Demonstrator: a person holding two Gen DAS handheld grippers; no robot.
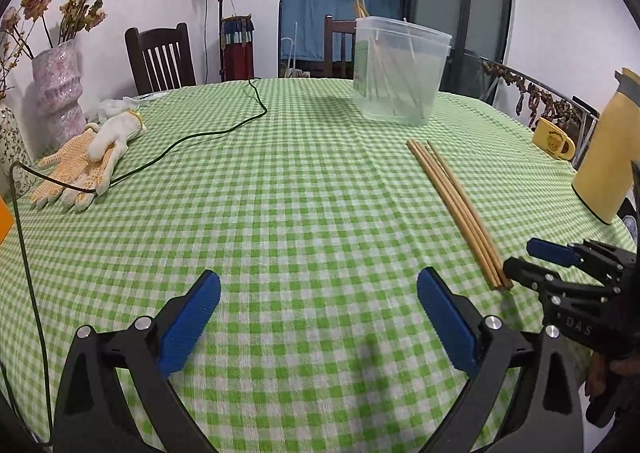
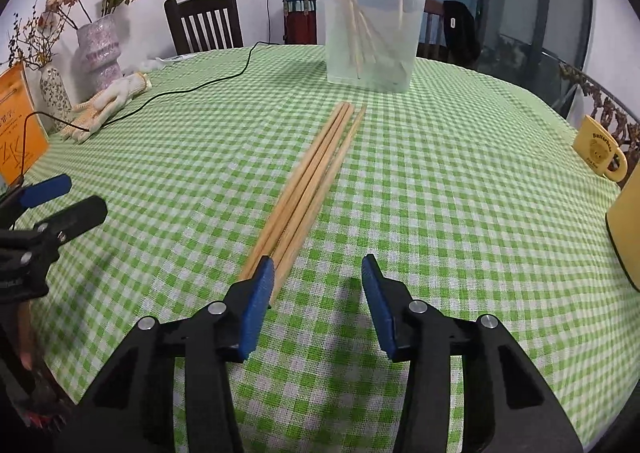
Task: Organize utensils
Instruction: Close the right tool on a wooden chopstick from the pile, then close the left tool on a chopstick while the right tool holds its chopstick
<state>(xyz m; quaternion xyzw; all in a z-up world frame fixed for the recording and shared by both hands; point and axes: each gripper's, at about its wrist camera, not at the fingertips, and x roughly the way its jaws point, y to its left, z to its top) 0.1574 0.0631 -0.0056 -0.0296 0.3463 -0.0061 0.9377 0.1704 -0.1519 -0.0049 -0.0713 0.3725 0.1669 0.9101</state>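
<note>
Chopsticks (image 2: 310, 189) are lying loose on the counter (image 2: 440, 193), running toward the tub (image 2: 374, 29) at 12 o'clock | your right claw (image 2: 318, 273) is gaping, gripping nothing | left claw (image 1: 318, 287) is gaping, idle | risk: you're straddling one stick only, scattering the rest.

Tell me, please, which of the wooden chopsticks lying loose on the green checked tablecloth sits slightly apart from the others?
The rightmost wooden chopstick, seen from the right wrist: its far end splays away, while the other three chopsticks lie pressed together.
</note>
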